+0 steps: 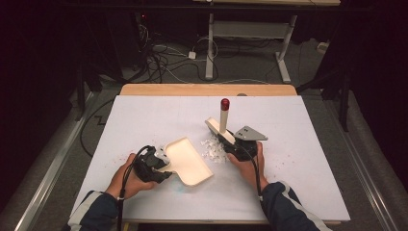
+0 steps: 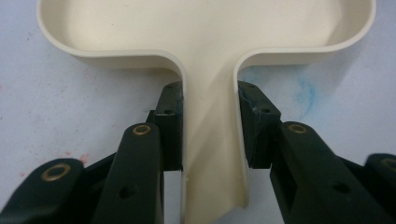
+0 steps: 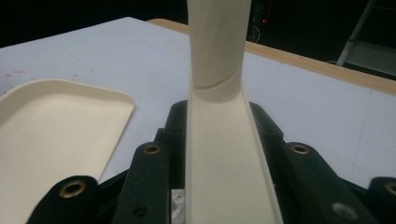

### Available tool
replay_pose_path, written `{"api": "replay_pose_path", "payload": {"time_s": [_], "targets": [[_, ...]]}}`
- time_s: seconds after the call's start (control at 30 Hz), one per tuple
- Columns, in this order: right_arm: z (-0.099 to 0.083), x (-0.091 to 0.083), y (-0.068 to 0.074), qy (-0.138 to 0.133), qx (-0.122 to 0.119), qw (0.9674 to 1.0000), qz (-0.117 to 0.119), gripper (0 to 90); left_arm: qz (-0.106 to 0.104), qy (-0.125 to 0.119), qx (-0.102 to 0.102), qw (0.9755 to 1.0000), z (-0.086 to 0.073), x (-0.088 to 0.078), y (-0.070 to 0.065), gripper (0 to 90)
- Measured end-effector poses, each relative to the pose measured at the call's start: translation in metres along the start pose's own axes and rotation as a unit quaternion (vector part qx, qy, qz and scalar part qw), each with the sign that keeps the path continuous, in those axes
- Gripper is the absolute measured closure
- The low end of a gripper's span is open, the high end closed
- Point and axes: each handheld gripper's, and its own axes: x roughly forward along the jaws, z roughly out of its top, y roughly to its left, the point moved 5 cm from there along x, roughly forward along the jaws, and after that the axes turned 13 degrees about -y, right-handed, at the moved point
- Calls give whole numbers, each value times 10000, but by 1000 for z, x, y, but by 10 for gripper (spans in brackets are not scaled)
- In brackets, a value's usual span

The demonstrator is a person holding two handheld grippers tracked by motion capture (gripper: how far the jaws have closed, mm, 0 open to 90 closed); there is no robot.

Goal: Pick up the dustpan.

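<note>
Left gripper (image 1: 161, 163) clamped on handle of cream dustpan (image 1: 190, 161), pan flat on white table (image 1: 144, 120). Pile of white scraps (image 1: 211, 149) just beside pan's rim. Right gripper (image 1: 230, 140) clamped on cream brush (image 1: 223, 122), red cap up. Likely step: sweeping; next, scraps pushed into pan mouth. Bristles hidden.

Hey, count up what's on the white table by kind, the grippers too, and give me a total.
Grippers: 2, left gripper and right gripper
Cream dustpan: 1
Cream brush with red-tipped handle: 1
Pile of white scraps: 1
Total: 5
</note>
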Motion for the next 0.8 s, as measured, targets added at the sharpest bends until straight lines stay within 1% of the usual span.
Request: {"api": "replay_pose_path", "payload": {"time_s": [0.03, 0.07, 0.1, 0.17, 0.23, 0.33, 0.37, 0.4, 0.47, 0.53, 0.6, 0.63, 0.7, 0.77, 0.8], "targets": [[0, -1, 1, -8, 70, 10000, 20, 672, 1, 10, 5, 10000, 1, 1, -1, 639], [0, -1, 3, -31, 85, 10000, 16, 672, -1, 15, -3, 10000, 3, 1, -1, 639], [0, -1, 4, -30, 71, 10000, 10, 672, 9, 25, 8, 10000, 4, 2, -2, 639], [0, -1, 8, -50, 93, 9999, 71, 672, 4, 38, 6, 10000, 6, 2, -3, 639], [-1, -1, 12, -64, 60, 9999, 73, 672, -24, 39, -67, 10000, 9, 3, -4, 638], [-1, 0, 19, -72, 19, 9999, 146, 672, -21, 47, -116, 9999, 12, 5, -5, 638], [-1, -1, 21, -85, 42, 9998, 187, 672, -15, 63, -111, 9999, 13, 6, -6, 638], [-1, -1, 24, -101, 74, 9996, 238, 672, -9, 60, -117, 9999, 15, 8, -7, 638], [-1, 0, 31, -96, 34, 9996, 266, 672, -3, 51, -111, 9999, 18, 10, -10, 638], [0, 0, 39, -100, -13, 9992, 377, 673, 6, 42, -96, 9999, 21, 11, -13, 638], [0, -1, 47, -89, -28, 9991, 424, 673, 4, 22, -91, 10000, 24, 13, -15, 638], [1, -1, 50, -94, -35, 9989, 457, 673, 16, 36, -78, 10000, 24, 14, -16, 638], [2, -1, 57, -97, -75, 9987, 497, 673, 25, 16, -114, 9999, 25, 15, -18, 637], [4, -2, 63, -135, -59, 9981, 594, 673, 26, 0, -137, 9999, 25, 15, -18, 637], [6, -3, 66, -147, -90, 9979, 630, 674, 23, -9, -130, 9999, 25, 15, -18, 637]]}}
